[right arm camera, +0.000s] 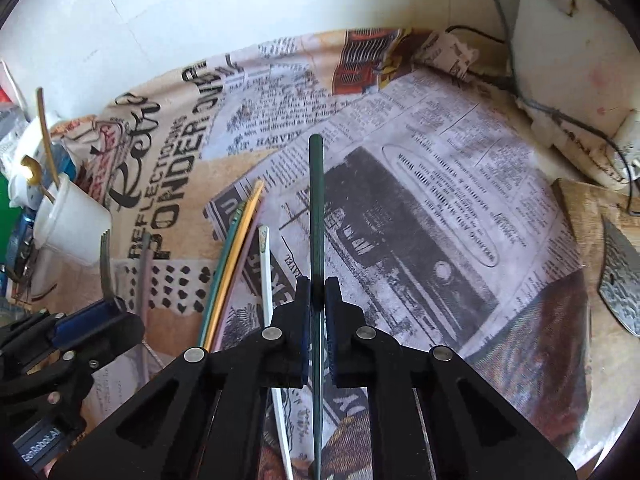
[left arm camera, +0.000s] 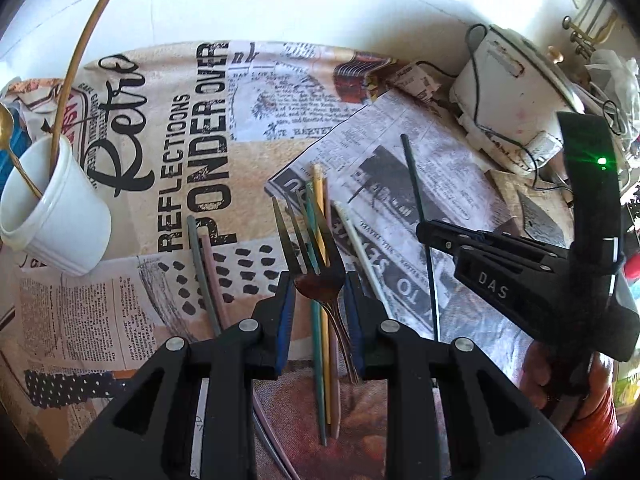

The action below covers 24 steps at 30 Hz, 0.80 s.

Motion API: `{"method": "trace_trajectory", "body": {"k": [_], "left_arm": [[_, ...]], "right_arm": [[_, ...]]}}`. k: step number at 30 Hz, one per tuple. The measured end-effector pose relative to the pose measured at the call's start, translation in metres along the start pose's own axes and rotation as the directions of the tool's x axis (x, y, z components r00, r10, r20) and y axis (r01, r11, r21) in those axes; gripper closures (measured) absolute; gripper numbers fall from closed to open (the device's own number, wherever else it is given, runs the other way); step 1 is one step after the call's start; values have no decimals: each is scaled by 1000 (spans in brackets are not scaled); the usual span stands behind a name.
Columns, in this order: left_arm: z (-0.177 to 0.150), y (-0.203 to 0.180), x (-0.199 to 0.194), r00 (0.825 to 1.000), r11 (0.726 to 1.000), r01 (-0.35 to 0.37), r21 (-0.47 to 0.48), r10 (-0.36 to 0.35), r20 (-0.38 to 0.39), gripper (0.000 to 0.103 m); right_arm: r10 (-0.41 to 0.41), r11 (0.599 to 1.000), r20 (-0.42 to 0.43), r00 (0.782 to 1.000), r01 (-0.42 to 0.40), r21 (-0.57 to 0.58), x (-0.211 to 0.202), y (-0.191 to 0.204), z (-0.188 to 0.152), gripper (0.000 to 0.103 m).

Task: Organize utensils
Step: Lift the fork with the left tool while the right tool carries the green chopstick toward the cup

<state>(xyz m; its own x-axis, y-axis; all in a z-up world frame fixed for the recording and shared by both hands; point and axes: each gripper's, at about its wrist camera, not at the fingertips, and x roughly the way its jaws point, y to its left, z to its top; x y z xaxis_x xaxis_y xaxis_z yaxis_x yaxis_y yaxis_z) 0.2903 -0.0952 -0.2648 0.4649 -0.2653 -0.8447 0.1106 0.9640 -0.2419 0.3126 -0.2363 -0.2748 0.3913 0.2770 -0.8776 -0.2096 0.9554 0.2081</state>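
Note:
My left gripper (left arm camera: 319, 288) is shut on a metal fork (left arm camera: 308, 240), tines pointing forward, held above the printed tablecloth. The fork's tines also show at the left of the right wrist view (right arm camera: 106, 264). My right gripper (right arm camera: 317, 292) is shut on a dark green chopstick (right arm camera: 316, 208) that points straight ahead; it also shows in the left wrist view (left arm camera: 420, 216). Loose chopsticks lie on the cloth: a teal, yellow and pink bundle (right arm camera: 236, 248), a white one (right arm camera: 266, 272), and a grey and pink pair (left arm camera: 206, 272). A white cup (left arm camera: 56, 216) at the left holds a gold spoon (left arm camera: 8, 136) and a gold stick (left arm camera: 80, 60).
A white appliance (left arm camera: 508, 80) with black cables stands at the back right. A wooden board (right arm camera: 592, 216) with a metal blade (right arm camera: 622, 276) lies at the right. Clutter sits behind the cup at the left edge (right arm camera: 16, 168). A white wall is behind the table.

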Motion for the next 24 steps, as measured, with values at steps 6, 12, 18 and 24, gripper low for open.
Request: {"method": "trace_trajectory", "body": {"k": [6,12,18,24], "left_arm": [[-2,-8,-13,999,1000,13,15,-13,33,80],[-5,-16,-27,998,999,24,35,-26,60,80],[-9,-19,-45,995,998,29,47,-33,92,80],[-9,-16,-65,990,999,21,46,-27,140,80]], "right_arm": [[4,1000,57,998,-5,11,-29,0,-5,97],[6,1000,116,993,-8,22,-58,4,-13,97],[0,999,163,987,-6,38,-85,6,-20,97],[-2,999,208,978,-7,41,-106,11,-24,97]]}}
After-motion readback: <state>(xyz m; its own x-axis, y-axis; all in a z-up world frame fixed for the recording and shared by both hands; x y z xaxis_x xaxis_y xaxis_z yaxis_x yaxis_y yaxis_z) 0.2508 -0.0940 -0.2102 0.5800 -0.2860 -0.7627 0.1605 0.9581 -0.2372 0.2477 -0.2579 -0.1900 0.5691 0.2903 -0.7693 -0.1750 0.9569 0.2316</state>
